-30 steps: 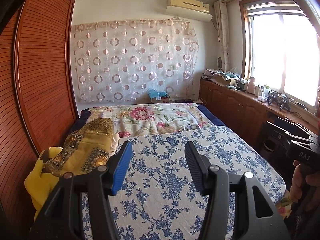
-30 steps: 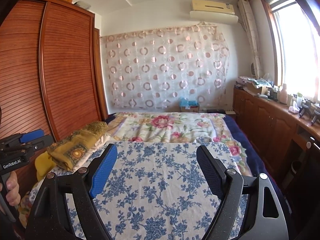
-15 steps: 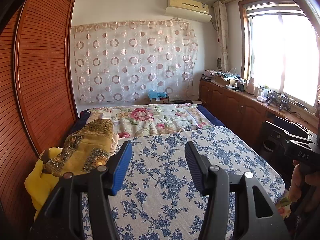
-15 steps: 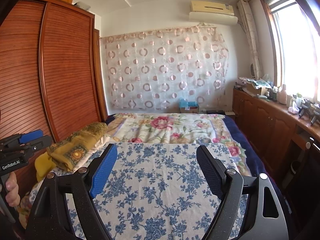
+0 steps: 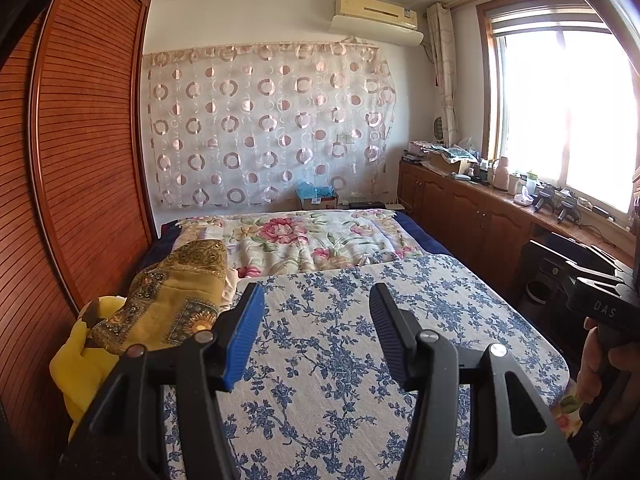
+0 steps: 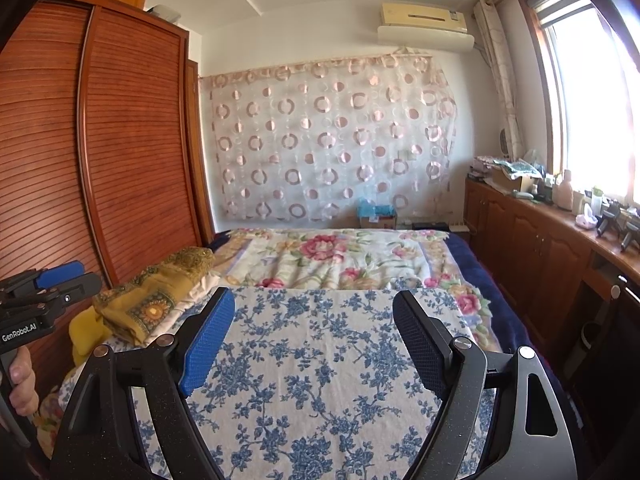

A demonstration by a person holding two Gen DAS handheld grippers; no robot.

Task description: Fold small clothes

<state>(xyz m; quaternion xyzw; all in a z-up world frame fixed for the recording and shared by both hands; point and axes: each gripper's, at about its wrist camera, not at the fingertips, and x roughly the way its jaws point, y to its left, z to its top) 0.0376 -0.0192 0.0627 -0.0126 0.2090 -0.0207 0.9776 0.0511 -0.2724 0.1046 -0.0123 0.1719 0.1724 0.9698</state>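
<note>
The left tool (image 5: 316,336) stands partly open and holds nothing; the right tool (image 6: 316,344) stands wide and empty. Both hover above the blue-flowered cover (image 5: 344,344) on the bed (image 6: 472,256). The mustard patterned cloth (image 5: 176,300) lies bunched at the bed's left edge, beside the wardrobe (image 5: 80,160), well apart from both tools.
</note>
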